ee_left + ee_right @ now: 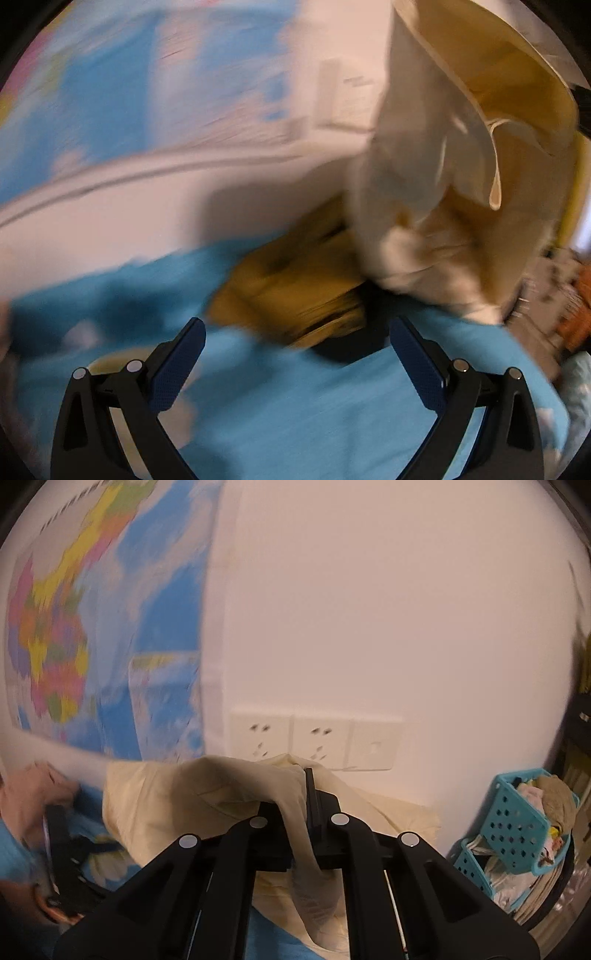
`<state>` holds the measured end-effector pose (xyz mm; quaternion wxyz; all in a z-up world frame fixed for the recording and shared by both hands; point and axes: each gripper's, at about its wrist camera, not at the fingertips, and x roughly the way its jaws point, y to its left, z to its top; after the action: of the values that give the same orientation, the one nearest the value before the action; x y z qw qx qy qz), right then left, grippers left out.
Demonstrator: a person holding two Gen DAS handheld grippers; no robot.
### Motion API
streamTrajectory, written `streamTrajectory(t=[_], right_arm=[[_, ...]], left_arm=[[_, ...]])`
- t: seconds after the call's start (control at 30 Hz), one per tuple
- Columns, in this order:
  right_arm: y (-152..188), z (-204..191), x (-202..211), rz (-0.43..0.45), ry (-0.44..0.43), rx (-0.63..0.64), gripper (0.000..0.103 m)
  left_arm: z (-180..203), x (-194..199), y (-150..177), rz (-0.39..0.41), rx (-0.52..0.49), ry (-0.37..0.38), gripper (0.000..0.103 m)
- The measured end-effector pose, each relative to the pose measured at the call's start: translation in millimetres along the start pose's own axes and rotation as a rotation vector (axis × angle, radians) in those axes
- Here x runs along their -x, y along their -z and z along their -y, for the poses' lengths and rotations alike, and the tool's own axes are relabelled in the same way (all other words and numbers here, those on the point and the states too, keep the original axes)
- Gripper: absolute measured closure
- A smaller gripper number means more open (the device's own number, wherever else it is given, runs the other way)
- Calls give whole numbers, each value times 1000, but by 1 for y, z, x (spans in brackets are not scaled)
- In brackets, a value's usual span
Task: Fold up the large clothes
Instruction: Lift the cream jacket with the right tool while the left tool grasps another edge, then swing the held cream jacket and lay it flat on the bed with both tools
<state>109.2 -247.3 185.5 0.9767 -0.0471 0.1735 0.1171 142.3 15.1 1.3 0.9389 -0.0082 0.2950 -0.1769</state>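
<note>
A large cream garment (436, 177) hangs lifted at the right of the left wrist view, its lower end trailing onto the blue bed sheet (314, 406). My left gripper (295, 350) stands open low over the sheet, with nothing between its blue-padded fingers (181, 365). A mustard folded cloth (291, 295) lies on the sheet just beyond them, on top of something dark. In the right wrist view my right gripper (306, 805) is shut on a fold of the cream garment (207, 794), which drapes over its jaws and hangs down below them.
A white wall with sockets (314, 742) and a coloured map (92, 627) stands behind the bed. Teal baskets (517, 819) stuffed with clothes sit at the right. A person's hand (33, 797) on the other gripper shows at the left edge.
</note>
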Motion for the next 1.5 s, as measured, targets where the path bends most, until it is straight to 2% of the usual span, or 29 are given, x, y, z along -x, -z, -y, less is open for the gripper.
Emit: streamTrajectory(t=[0.07,0.17,0.2,0.23,0.27,0.3,0.33,0.4,0.53,0.63,0.7,0.83,0.9,0.97,1.03,1.1,1.23,1.33,1.43,1.5], right_arm=[[-3,12,7,10,-7,-18,98],[-3,35,24,33,-19,-56,99],[-1,36,23,37,-16,-64,99],[-3,38,22,40,-15,-74,99],[-2,43,23,40,-19,-87,99],[-2,48,25,39,-13,-92,99],[0,53,26,35,-7,-100,99],[0,63,31,34,17,-108,99],[-10,93,63,87,50,-163,100],[-31,105,106,155,71,-163,100],[-50,104,148,230,67,-139,100],[-81,91,230,361,47,-78,100],[-91,84,265,420,20,-55,100],[-98,71,301,474,-22,-21,100],[-102,53,339,521,-71,22,100],[-101,43,363,547,-122,33,100],[-86,26,407,580,-286,33,100],[-75,18,422,572,-433,4,100],[-69,11,423,559,-543,-10,100],[-70,2,400,513,-588,-17,100]], left_arm=[[17,-7,-9,42,-29,67,6],[32,-27,-26,95,-52,110,10],[34,-35,-30,103,-43,112,24],[35,-43,-34,102,-33,118,43],[38,-54,-39,92,-20,170,53],[39,-62,-43,74,-20,195,81],[43,-67,-45,60,-29,211,100],[58,-70,-54,61,-68,212,101],[84,-38,-82,153,-101,250,102],[99,2,-118,228,-77,325,102],[112,36,-140,286,-78,353,102],[118,104,-168,387,-48,401,102],[111,154,-177,458,-28,425,102],[106,204,-179,522,-33,407,102],[110,237,-185,561,-50,372,102],[110,288,-179,606,-59,330,102],[111,383,-153,679,-101,192,102],[121,452,-123,699,-135,43,102],[127,495,-100,699,-164,-89,102],[132,506,-88,667,-183,-205,102]])
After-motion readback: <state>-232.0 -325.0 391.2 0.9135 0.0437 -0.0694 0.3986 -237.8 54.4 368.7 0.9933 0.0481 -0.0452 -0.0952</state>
